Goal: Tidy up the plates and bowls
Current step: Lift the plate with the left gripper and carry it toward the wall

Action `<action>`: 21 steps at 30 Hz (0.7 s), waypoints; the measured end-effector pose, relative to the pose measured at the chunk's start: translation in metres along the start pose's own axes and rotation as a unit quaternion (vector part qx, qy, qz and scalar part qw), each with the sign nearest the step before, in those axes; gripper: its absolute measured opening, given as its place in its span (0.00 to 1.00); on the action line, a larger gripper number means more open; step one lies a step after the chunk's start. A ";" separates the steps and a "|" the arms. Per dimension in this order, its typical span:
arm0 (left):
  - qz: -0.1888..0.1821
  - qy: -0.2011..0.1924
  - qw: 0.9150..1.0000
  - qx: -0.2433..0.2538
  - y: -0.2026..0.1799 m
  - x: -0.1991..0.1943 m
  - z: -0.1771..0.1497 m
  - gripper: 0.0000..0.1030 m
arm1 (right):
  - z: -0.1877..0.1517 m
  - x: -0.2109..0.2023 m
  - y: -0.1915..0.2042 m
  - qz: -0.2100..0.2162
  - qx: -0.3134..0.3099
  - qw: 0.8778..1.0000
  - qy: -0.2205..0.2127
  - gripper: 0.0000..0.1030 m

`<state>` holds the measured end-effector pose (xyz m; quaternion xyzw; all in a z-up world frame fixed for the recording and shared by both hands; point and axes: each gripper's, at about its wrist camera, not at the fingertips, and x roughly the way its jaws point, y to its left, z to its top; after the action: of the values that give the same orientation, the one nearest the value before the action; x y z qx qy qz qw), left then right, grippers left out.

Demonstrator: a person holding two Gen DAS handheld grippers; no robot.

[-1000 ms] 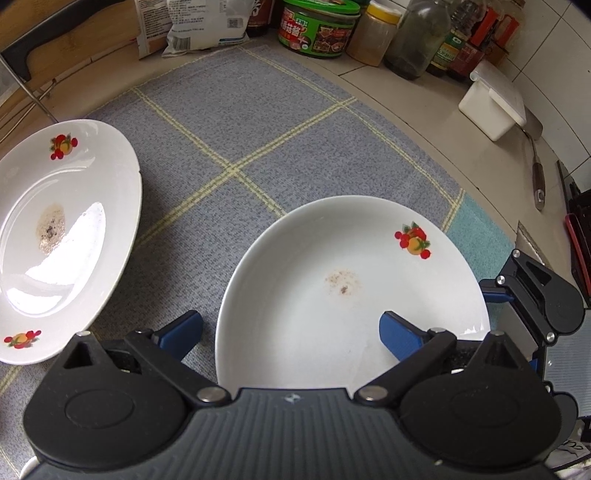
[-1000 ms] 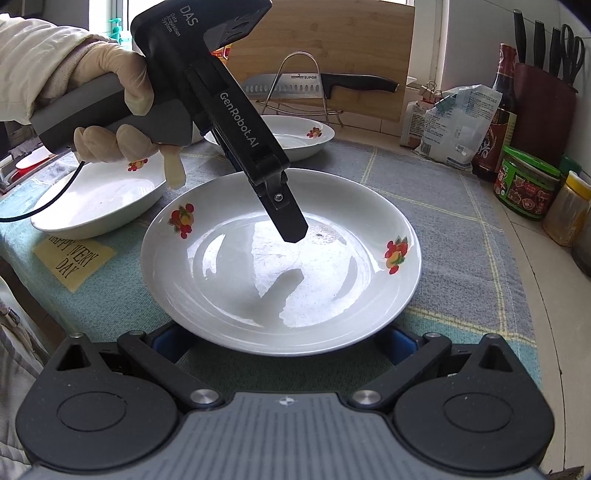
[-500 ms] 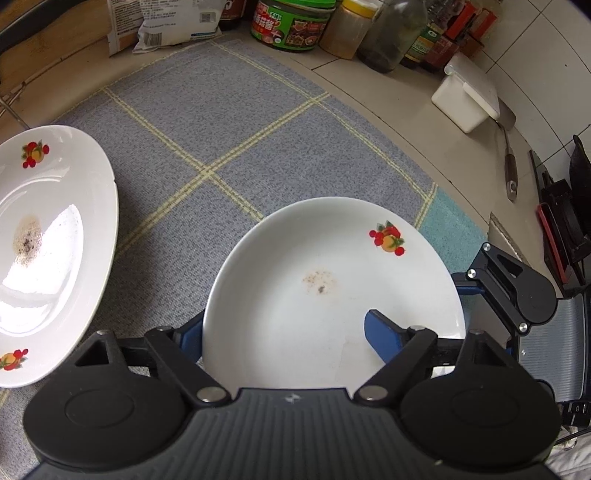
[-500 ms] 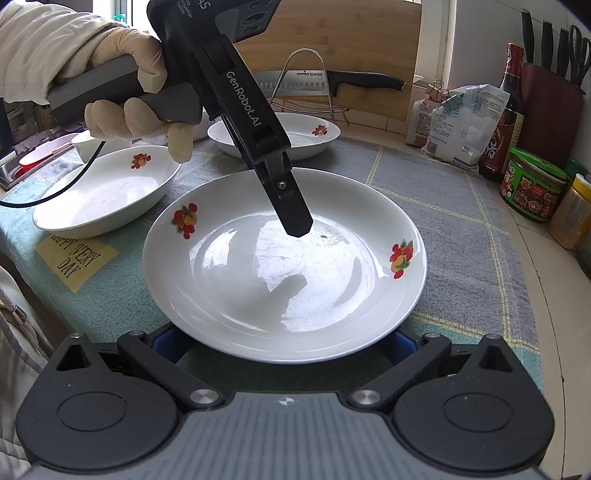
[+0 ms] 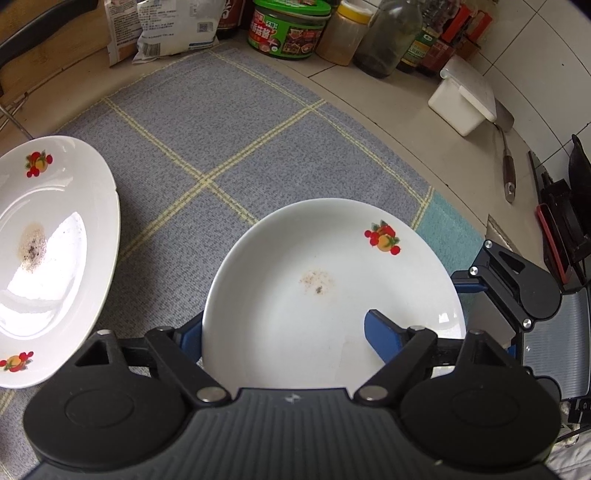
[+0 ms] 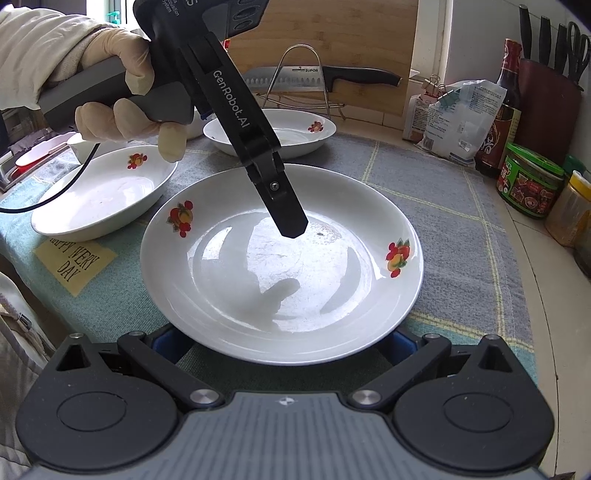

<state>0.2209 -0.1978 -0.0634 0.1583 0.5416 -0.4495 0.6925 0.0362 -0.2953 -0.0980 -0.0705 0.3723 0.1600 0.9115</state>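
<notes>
So the bench [image 5: 369, 122] is pale tile, and most of it sits under a grey-blue woven cloth [image 5: 221, 122] with thin yellow check lines.

The main plate [image 5: 314, 295] lies flat on that cloth near the front edge, open side up. It's round, so there's no real long axis. It's glossy white ceramic, shallow, with a little red-and-orange fruit print on opposite sides of the rim and a brownish speckled smudge in the middle. A second plate [image 5: 55, 240] of the same style sits apart on the cloth, also with a smudge. A third plate [image 6: 103, 192] shows up in the right wrist view.

The left claw [image 5: 280, 328] comes down steeply onto the main plate, held by a gloved hand [image 6: 122, 96]. It straddles the rim, with one blue pad just outside the edge and the other over the inside of the plate. Its jaws have just been closing with the rim between them. Honestly I can't tell if the pads are actually squeezing it.

The right claw [image 6: 282, 341] is spread wide at the plate's near edge. Its blue pads are tucked low on either side under the rim and not clamping anything.

At the back of the bench there's a green tub [image 5: 288, 27], some jars and a knife [image 6: 321, 77] on a wire rack.
</notes>
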 end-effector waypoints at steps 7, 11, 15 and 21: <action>0.002 -0.015 1.000 0.005 0.000 -0.004 0.014 0.83 | 0.008 -0.002 -0.008 -0.011 -0.011 1.000 -0.006 1.00; 0.004 -0.028 1.000 0.013 -0.001 -0.005 0.030 0.83 | 0.014 -0.002 -0.019 -0.022 -0.022 0.999 -0.009 1.00; 0.004 -0.043 0.999 0.019 0.001 -0.004 0.046 0.83 | 0.023 0.000 -0.032 -0.032 -0.026 0.999 -0.011 1.00; 0.009 -0.058 0.998 0.033 0.003 0.004 0.072 0.83 | 0.036 0.011 -0.052 -0.046 -0.027 0.998 -0.016 1.00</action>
<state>0.2677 -0.2488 -0.0412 0.1594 0.4841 -0.4696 0.7209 0.0850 -0.3328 -0.0799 -0.1090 0.3494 0.1292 0.9216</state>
